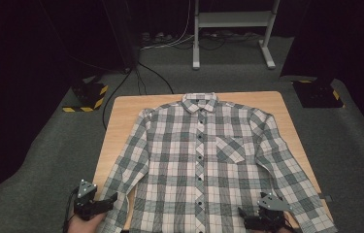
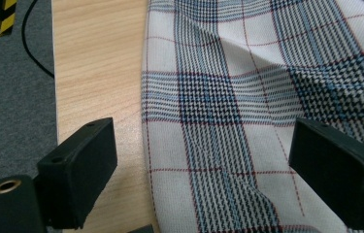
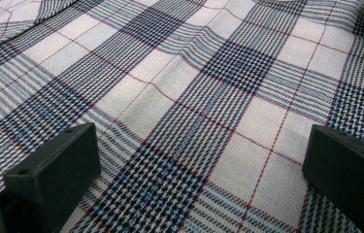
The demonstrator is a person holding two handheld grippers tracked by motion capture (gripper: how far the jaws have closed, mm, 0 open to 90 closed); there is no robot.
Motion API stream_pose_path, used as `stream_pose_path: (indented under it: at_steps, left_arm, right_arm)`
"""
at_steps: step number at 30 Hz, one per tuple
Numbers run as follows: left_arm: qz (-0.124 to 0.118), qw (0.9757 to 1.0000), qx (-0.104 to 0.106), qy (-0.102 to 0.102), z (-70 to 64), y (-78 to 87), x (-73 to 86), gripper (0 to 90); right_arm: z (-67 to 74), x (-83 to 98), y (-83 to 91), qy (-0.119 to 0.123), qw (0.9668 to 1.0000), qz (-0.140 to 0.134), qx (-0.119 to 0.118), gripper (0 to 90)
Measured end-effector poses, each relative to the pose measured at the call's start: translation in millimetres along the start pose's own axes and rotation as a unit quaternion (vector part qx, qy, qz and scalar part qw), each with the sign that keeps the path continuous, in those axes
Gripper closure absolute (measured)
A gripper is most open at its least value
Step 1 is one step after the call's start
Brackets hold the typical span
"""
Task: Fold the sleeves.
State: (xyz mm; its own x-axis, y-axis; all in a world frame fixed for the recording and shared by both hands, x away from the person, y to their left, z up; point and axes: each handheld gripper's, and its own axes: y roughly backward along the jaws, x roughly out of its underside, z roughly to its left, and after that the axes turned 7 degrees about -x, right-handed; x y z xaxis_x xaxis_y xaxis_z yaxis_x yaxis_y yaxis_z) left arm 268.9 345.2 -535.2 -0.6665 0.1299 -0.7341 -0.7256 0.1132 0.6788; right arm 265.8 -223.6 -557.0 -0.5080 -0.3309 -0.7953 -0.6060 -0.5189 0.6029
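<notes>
Dark room, grey carpet, light wooden desk [image 1: 121,109] in the middle with a plaid shirt [image 1: 199,160] spread flat on it, front up, buttoned, collar at the far edge, sleeves angled down both sides.

Left to right:

Left tool [image 1: 109,201] sits at the near-left corner of the desk, right at the shirt's left sleeve [image 1: 126,170] near the cuff end. Its own view has the jaws wide, one over bare wood, the other over cloth, with the sleeve edge [image 2: 145,145] running between them. Pads aren't pressing on anything, so it holds nothing.

Right tool [image 1: 247,216] is low over the shirt's lower front, right of the button row [image 1: 199,160]. Jaws spread wide above flat plaid [image 3: 189,126], nothing pinched.

My read: this is the approach step, before any grasp, probably the start of a fold. Next move, as I judge it: left tool drops to straddle the sleeve edge and closes on it; right tool needs an edge or a pinched-up ridge, since flat cloth gives it nothing to bite.

Hard to see: the near hem and both cuffs are cut off at the bottom of the high view. Can't tell how close either tool's tips are to the cloth. Hands mostly out of frame.
</notes>
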Motion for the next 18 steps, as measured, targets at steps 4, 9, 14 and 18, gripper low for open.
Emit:
stream_pose_path:
  at_steps: [4, 9, 14, 18]
  left_arm:
    - [0.011, 0.9999, -0.003, -0.002, -0.3, -2.2, 1.9, 13.9]
    - [0.015, 0.9998, -0.005, -0.012, -2.1, -2.9, 3.9, 23.7]
    - [0.004, 1.0000, -0.004, -0.008, -1.2, -0.9, 6.5, 36.7]
    - [-0.005, 1.0000, 0.002, -0.003, -1.4, 1.3, 8.9, 49.1]
  right_arm:
    - [0.3, -0.2, 0.0, -0.001, 1.0000, 0.001, 0.000, 0.0]
    - [0.2, -0.1, 0.0, -0.001, 1.0000, 0.001, 0.000, 0.0]
    - [0.1, -0.1, 0.0, 0.000, 1.0000, 0.000, 0.000, 0.0]
    - [0.1, 0.0, 0.0, 0.000, 1.0000, 0.000, 0.000, 0.0]
